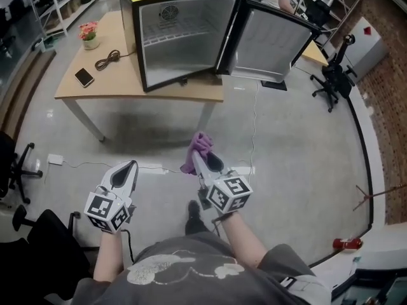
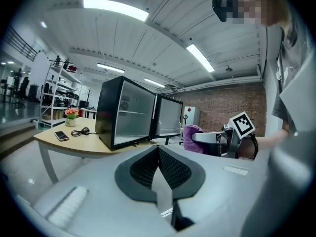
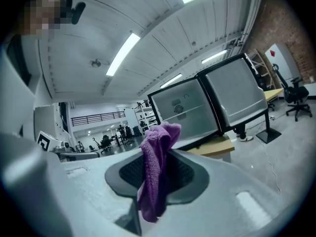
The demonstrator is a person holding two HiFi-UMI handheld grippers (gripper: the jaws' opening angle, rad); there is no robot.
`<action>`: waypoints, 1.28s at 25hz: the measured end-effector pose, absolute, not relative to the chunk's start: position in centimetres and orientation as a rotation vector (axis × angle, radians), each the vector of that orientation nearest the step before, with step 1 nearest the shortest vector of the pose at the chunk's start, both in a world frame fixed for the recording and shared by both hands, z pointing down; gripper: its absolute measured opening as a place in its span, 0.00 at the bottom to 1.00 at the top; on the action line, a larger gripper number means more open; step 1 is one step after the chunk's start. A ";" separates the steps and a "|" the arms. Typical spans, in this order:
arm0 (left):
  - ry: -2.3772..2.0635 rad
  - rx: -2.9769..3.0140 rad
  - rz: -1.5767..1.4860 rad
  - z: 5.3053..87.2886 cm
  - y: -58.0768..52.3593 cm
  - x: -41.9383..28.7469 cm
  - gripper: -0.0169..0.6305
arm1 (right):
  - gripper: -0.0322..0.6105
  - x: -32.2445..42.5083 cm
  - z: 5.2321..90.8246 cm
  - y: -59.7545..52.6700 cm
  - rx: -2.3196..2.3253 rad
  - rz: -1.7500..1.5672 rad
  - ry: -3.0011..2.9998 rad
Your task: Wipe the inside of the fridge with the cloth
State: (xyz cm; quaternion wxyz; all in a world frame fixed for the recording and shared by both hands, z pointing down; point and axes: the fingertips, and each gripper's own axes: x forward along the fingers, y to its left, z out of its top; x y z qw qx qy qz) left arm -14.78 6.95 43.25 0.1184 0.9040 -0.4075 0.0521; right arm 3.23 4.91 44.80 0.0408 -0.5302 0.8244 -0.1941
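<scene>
Cloth [image 1: 201, 143] clamped in right tool [image 1: 198, 155], left tool [image 1: 131, 166] shut, empty. Fridge [image 1: 184, 40] is open but well off, so step closer next.

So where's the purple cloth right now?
In the head view, the purple cloth is pinched in the right gripper, over the floor, short of the table with the open fridge.

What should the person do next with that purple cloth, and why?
Probably carry the right tool forward and up toward the fridge. Its jaws are shut on the cloth, the fridge door stands open, and the tool hangs well short of the table, so nothing can be wiped from here.
</scene>
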 end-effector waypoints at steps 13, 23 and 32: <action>-1.384 2.618 0.092 39.7 -0.5 -5.4 0.05 | 0.18 11.5 43.4 -5.8 -1.450 -0.614 2.626; -1.447 2.609 0.129 39.3 -4.5 -4.1 0.05 | 0.18 11.0 42.7 -8.2 -1.308 -0.602 2.652; -1.480 2.636 0.074 38.2 -14.1 -2.9 0.05 | 0.18 12.2 40.3 -15.9 -1.338 -0.517 2.635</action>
